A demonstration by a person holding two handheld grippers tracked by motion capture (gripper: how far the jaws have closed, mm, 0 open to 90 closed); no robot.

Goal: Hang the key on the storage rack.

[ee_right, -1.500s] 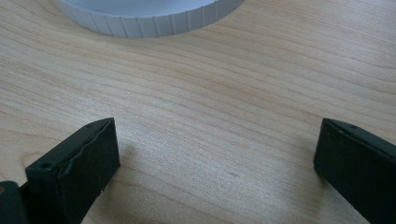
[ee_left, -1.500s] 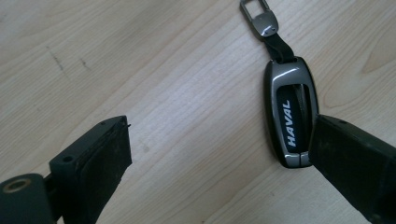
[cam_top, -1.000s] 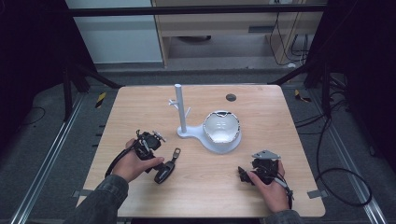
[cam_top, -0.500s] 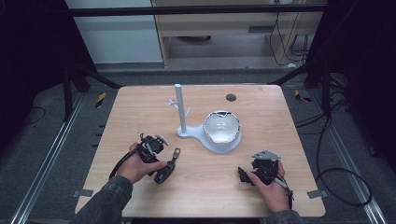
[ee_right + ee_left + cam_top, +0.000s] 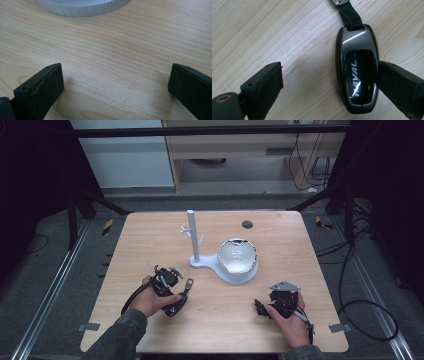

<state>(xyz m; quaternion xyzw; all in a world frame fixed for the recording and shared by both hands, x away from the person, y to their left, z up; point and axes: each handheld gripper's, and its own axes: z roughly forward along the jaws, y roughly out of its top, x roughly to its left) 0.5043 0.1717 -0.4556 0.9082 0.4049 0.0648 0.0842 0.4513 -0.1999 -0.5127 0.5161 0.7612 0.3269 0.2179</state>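
Observation:
A dark glossy car key fob (image 5: 357,75) marked HAVAL lies flat on the wooden table, its black strap (image 5: 349,15) leading away from me. My left gripper (image 5: 329,75) is open and straddles it. The fob sits close against the right jaw, with a wide gap to the left jaw. In the high view the fob (image 5: 174,308) lies at the front left under my left gripper (image 5: 167,292). My right gripper (image 5: 262,307) rests open at the front right, and nothing lies between the jaws of my right gripper (image 5: 115,72).
A white stand with a pegged post (image 5: 192,237) and a bowl-shaped dish (image 5: 237,257) occupies the table's middle. Its ribbed base (image 5: 82,7) lies just ahead of the right jaws. A small black disc (image 5: 247,224) sits near the far edge.
My left gripper has shifted right and toward the front edge, closing in over the key fob. The right gripper has stayed still.

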